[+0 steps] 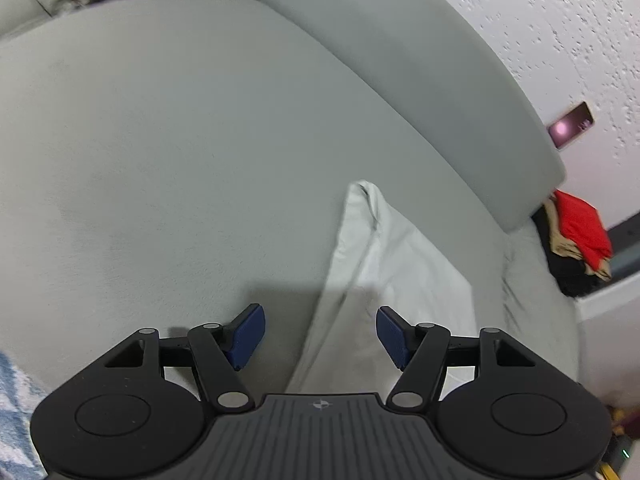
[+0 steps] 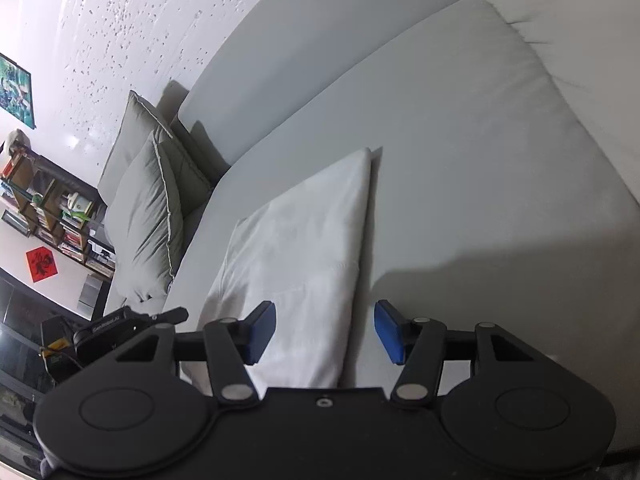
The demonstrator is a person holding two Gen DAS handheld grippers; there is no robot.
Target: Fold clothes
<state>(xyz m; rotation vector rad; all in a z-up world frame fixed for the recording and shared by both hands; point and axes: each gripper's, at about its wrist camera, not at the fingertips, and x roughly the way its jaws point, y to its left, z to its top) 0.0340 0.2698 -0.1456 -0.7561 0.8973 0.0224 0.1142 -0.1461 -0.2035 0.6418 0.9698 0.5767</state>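
**Inspector:** Left wrist view first. What is the condition of the left gripper?

**Assistant:** Jaws spread wide, nothing between them. The blue pads are clear of any cloth. It hangs over the grey sofa seat, and its shadow falls on the seat just ahead of the left finger.

**Inspector:** Location of the garment?

**Assistant:** A white garment, folded into a flat oblong, lies on the seat. Its long left edge runs from the gap between the fingers away up the seat to a corner. The right finger stands over the cloth; whether it touches, I cannot tell. The left finger is over bare seat.

**Inspector:** Surroundings?

**Assistant:** Backrest behind the seat, then a speckled white wall. A heap of red, tan and black clothes sits past the sofa end at right. A blue-and-white patterned textile shows at the lower left edge.

**Inspector:** Right wrist view.

**Assistant:** The right gripper is likewise wide apart and holds nothing. The same garment lies flat on the seat, its fold edge straight and running between the fingers. The left finger is over the cloth, the right finger over bare seat beside the edge.

**Inspector:** Other items?

**Assistant:** Two grey cushions lean at the sofa end, left of the garment and apart from it. Beyond them, a bookshelf against the wall, a red square sign below it, and a framed picture above. The other gripper's black body is in view at lower left.
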